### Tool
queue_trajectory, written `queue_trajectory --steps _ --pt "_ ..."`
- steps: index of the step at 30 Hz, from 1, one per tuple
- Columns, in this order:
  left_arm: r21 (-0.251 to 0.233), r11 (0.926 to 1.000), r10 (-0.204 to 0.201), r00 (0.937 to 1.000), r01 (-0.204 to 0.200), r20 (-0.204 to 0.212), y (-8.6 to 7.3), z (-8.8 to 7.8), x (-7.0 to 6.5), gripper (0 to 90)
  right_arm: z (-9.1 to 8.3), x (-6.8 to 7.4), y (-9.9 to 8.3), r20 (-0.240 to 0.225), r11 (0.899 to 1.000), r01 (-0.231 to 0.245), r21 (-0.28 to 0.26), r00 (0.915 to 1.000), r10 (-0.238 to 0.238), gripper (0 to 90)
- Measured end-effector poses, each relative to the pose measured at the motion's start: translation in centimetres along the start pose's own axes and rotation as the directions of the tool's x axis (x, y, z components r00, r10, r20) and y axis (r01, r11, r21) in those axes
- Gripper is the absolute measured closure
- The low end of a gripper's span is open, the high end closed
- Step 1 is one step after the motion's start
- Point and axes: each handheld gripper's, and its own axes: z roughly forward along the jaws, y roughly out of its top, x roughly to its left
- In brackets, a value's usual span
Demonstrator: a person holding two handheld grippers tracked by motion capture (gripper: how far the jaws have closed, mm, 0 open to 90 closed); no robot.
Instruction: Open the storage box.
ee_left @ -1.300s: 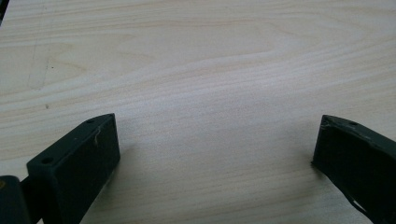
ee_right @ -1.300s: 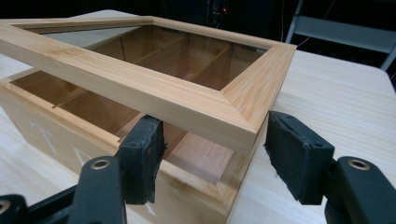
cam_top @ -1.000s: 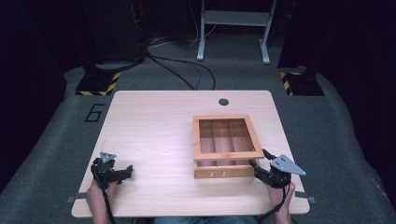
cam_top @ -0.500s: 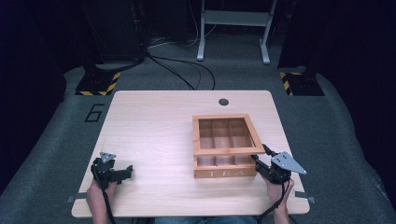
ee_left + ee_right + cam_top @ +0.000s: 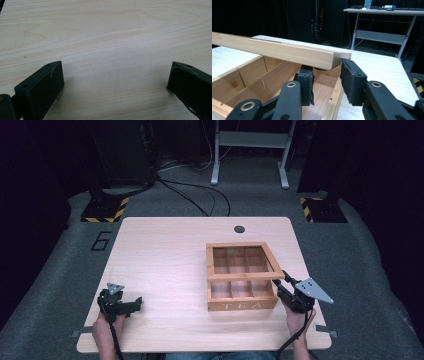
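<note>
We see a light wood table (image 5: 165, 255), dark round grommet hole (image 5: 239, 229) at 12 o'clock edge. Wooden tea box (image 5: 242, 292) marked TEA sits at 4 o'clock, lid part-raised.

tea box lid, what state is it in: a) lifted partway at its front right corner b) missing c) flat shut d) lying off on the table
a: the lid is tilted above the tea box, with the right gripper at its raised corner.
</note>
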Motion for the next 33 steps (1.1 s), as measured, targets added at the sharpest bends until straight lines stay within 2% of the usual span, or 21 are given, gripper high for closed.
queue_trajectory --steps 8,20,33 --pt "0.001 1.0000 0.000 1.0000 0.000 0.000 0.0 0.0 0.0 0.5 0.3 -0.2 1.3 -0.003 1.000 -0.003 -0.008 1.0000 0.003 62.9" --pt "0.000 1.0000 0.000 1.0000 0.000 0.000 0.0 0.0 0.0 0.5 1.3 -0.8 4.3 -0.009 1.000 -0.019 0.012 0.9998 0.019 62.8" --pt "0.000 1.0000 0.000 1.0000 0.000 0.000 0.0 0.0 0.0 0.5 2.2 -1.4 6.1 -0.017 0.999 -0.019 0.027 0.9997 0.019 62.9"
